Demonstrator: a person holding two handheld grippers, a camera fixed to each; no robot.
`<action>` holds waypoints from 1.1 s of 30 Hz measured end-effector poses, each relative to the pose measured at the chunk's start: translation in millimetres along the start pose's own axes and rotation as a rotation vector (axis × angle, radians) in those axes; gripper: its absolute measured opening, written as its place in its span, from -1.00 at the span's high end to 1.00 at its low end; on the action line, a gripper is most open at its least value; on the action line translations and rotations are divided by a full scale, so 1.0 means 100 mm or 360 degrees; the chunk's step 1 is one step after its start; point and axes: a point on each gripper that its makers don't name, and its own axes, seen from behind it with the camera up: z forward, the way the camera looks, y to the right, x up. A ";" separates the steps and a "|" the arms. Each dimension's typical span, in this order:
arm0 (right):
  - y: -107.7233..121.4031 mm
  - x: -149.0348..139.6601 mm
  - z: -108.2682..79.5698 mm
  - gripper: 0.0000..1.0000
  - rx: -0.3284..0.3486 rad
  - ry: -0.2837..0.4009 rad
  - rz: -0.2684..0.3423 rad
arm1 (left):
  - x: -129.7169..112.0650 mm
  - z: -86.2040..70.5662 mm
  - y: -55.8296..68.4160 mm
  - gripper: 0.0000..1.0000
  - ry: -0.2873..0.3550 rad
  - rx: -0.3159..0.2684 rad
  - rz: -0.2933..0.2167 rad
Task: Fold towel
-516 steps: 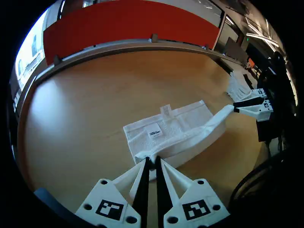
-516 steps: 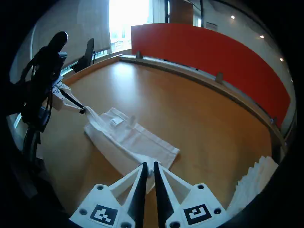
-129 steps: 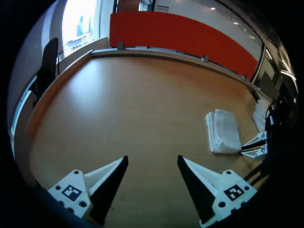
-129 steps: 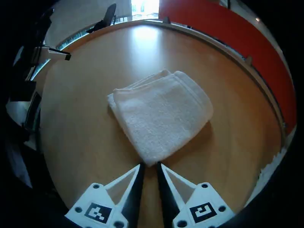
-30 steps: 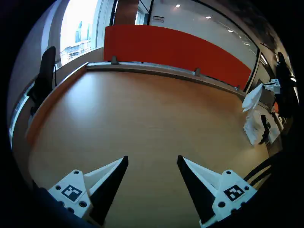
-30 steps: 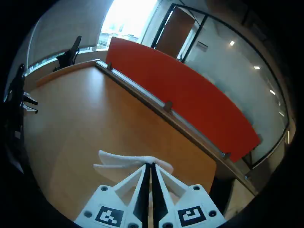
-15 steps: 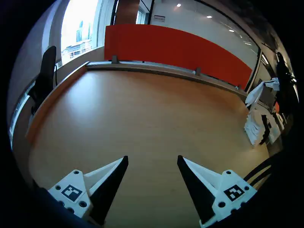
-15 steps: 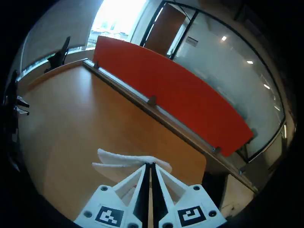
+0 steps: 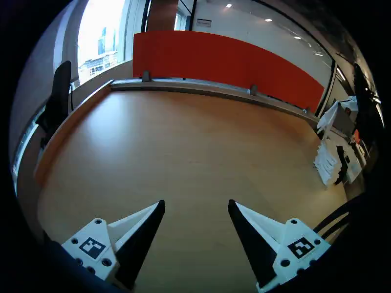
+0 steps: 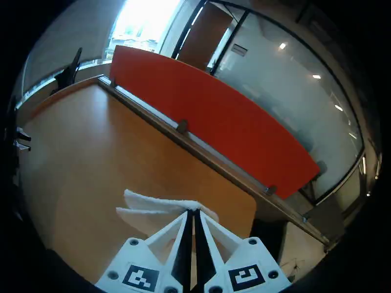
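Note:
My right gripper is shut on a folded white towel, which it holds in the air above the wooden table. In the left gripper view that towel hangs at the far right, above the table's right end, with the right gripper beside it. My left gripper stands open over the near part of the table, with nothing between its fingers. The left gripper appears small at the far left edge of the right gripper view.
A stack of white towels lies at the table's right end. A long red partition runs along the far edge. A dark office chair stands at the left, by the window.
The right gripper has carried the folded towel a little farther right and its view has swung along the partition. The left gripper has not moved.

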 end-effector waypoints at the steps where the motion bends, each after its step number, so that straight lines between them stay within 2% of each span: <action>1: 0.02 0.00 0.00 0.91 -0.0002 0.0000 0.0002 | 0.00 0.00 0.01 -0.92 -0.0001 0.0000 0.0000; 18: 0.11 -0.12 0.02 0.91 -0.0008 -0.0022 0.0029 | 0.02 0.03 0.13 -0.91 -0.0008 -0.0008 0.0013; 24: 0.11 -0.25 -0.07 0.91 -0.0017 -0.0037 0.0050 | 0.04 0.05 0.18 -0.92 -0.0006 -0.0023 0.0029; 33: 0.08 -0.61 -0.33 0.91 -0.0034 -0.0075 0.0112 | 0.06 0.06 0.30 -0.92 -0.0005 -0.0063 0.0063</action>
